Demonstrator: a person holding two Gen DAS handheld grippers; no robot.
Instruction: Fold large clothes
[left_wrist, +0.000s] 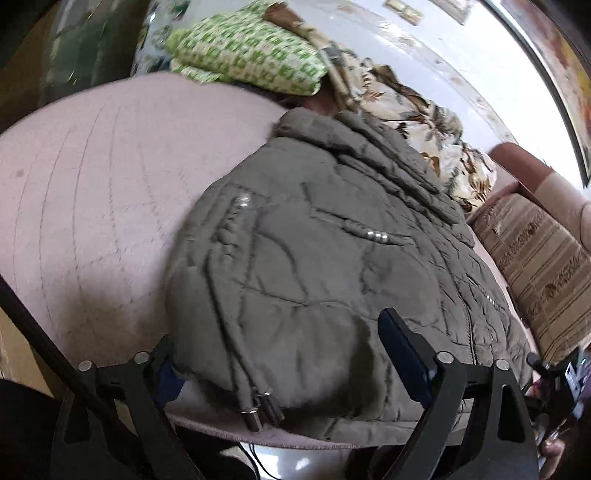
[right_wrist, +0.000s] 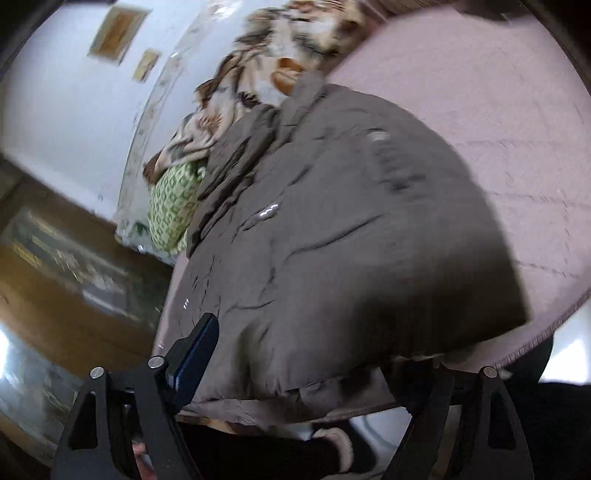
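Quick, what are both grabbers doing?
Left gripper: open, fingers either side of the jacket hem.
Right gripper: open, straddling the jacket's edge.

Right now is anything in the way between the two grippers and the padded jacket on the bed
Nothing visible is. The olive jacket lies on the pink bedspread, its near hem between the open fingers of the left gripper and of the right gripper. The green pillow sits beyond its collar.

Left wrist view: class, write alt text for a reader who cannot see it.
A grey-green quilted jacket lies on a pink quilted bedspread, its hem between the spread fingers of the left gripper and its drawstring ends hanging at the bed's edge. Behind it lie a green patterned pillow and a floral blanket.
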